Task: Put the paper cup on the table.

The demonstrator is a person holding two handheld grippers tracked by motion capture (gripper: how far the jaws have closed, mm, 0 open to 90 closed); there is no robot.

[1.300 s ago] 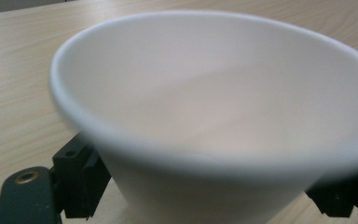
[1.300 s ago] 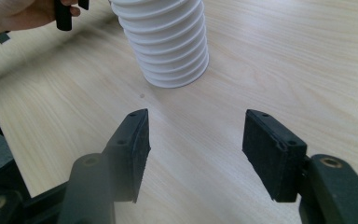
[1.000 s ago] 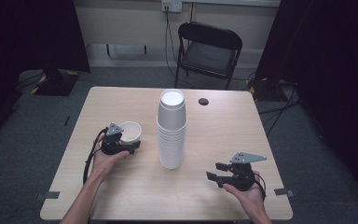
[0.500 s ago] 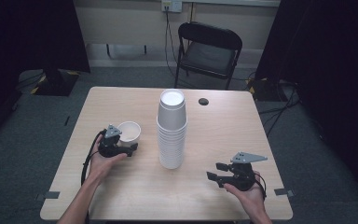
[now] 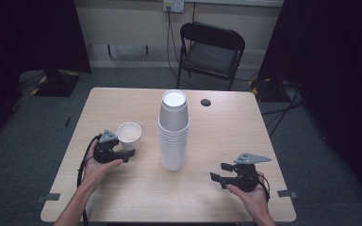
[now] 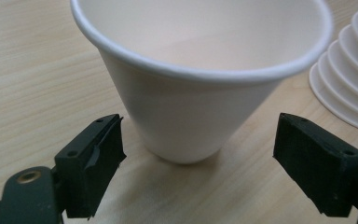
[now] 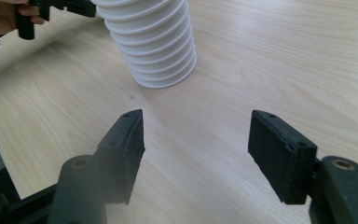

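High view, left to right: the left tool (image 5: pixel 128 153) has drawn back toward 6 o'clock from the single cup (image 5: pixel 129 135), which a second ago sat between its jaws; they now stand apart, pads clear of the cup wall in the left gripper view (image 6: pixel 200 116). That cup stands upright at the bench's (image 5: pixel 217 197) 9 o'clock. The cup stack (image 5: pixel 173 129) rises at centre. At 4 o'clock the right tool (image 5: pixel 220 172) has kept its place, jaws just widened, nothing between them. A chair (image 5: pixel 210 49) stands at 12 o'clock
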